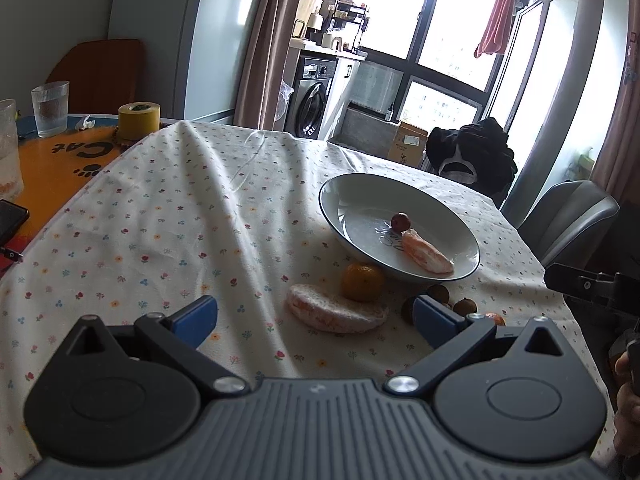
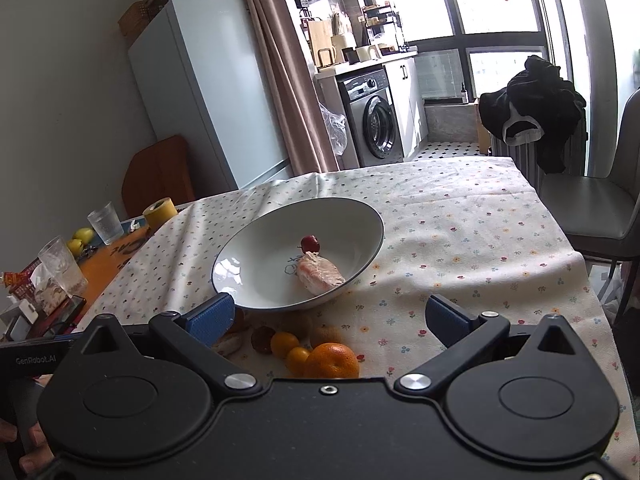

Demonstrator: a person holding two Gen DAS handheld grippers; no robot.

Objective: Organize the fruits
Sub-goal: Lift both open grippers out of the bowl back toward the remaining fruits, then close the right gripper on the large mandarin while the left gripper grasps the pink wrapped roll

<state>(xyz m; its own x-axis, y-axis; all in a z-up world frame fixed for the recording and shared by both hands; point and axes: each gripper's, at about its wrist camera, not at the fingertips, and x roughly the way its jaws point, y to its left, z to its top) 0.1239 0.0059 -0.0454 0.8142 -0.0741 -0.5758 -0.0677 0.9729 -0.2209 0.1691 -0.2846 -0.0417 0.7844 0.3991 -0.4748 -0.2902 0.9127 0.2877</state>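
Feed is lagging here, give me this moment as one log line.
left claw: open, empty | right claw: open, empty | bowl: cherry, peeled segment | tablecloth: oranges, other fruit

My left gripper (image 1: 316, 322) has a grey ribbed body, two round black housings and black link arms pinned with silver screws, ending in blue ribbed fingers (image 1: 198, 318). My right gripper (image 2: 328, 320) is built the same but with a black ribbed body and a small silver rivet at its front edge. White "GenRobot.AI" lettering marks the left gripper's side.
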